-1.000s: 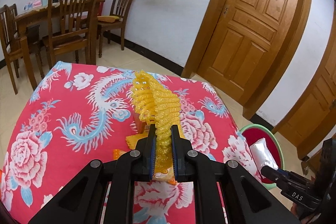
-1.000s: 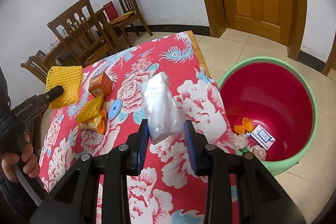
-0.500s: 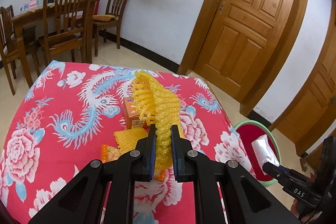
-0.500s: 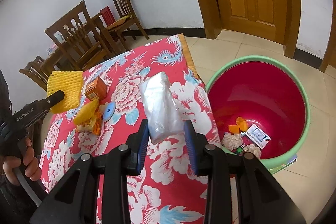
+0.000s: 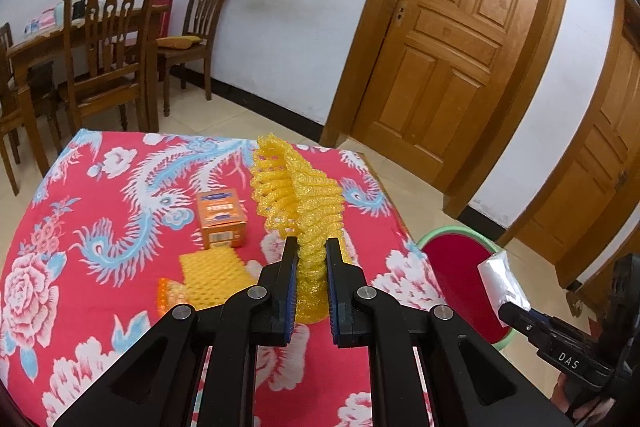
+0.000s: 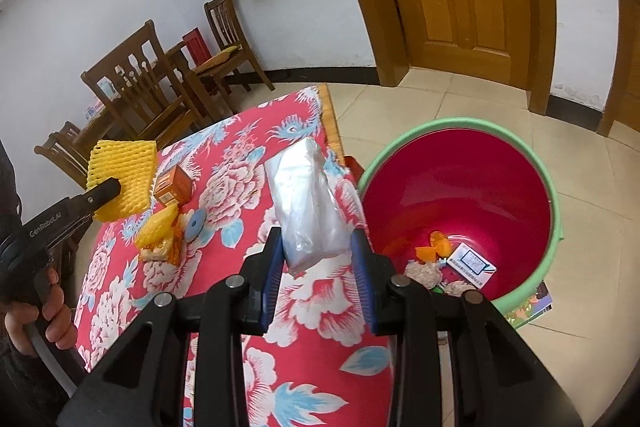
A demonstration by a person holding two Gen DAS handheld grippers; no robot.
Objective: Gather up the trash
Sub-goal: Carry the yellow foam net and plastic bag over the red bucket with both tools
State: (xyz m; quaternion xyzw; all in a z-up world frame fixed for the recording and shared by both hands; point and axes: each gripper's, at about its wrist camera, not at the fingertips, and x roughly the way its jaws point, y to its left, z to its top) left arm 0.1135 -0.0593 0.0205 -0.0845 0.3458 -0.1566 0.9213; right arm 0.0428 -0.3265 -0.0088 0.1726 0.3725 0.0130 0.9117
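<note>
**Yellow foam net and silver wrapper head for the bin**

Yellow foam net [image 5: 298,199] is clamped in the left claw [image 5: 312,255] above the tabletop [image 5: 100,195]. Silver wrapper [image 6: 306,203] is clamped in the right claw [image 6: 316,251] beside the red bin [image 6: 460,195]. Best carry both fully over the rim before letting go.

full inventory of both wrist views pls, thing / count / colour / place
foam net: 1, yellow, pinched in left tongs
plastic packet: 1, silvery clear, held in right tongs
small box: 1, orange, on table
flat foam net: 1, yellow, on table atop orange wrapper
disc: 1, blue, on table
tablecloth: 1, red floral, covers table
bin: 1, green rim, red inside, on floor, trash at bottom
chairs: several, brown wood, by wall
doors: 2, wooden
left tongs: black
right tongs: black
hand: 1, gripping left handle
</note>
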